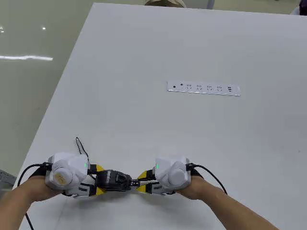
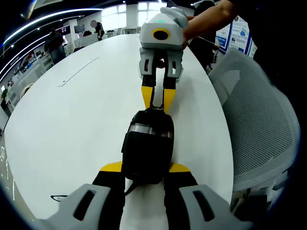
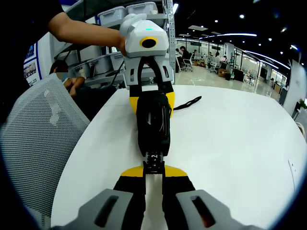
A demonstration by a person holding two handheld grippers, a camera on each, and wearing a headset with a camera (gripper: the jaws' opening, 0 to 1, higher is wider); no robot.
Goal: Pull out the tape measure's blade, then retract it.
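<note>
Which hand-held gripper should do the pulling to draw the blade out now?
Right. The right hand-held gripper is pinched on the blade tip, while the left hand-held gripper clamps the tape measure case, so it likely serves best as the anchor.

The head view looked steeply down from above the near edge of the white table. It took in most of the tabletop, with the left gripper and right gripper small at the lower edge of the frame. The left gripper view sat low and close, looking along its own jaws across the tape measure toward the other gripper at upper centre. The right gripper view faced the opposite way, equally close. All three views shared the tape measure and tabletop. The power strip lay right of centre in the head view and at upper left in the left gripper view.
</note>
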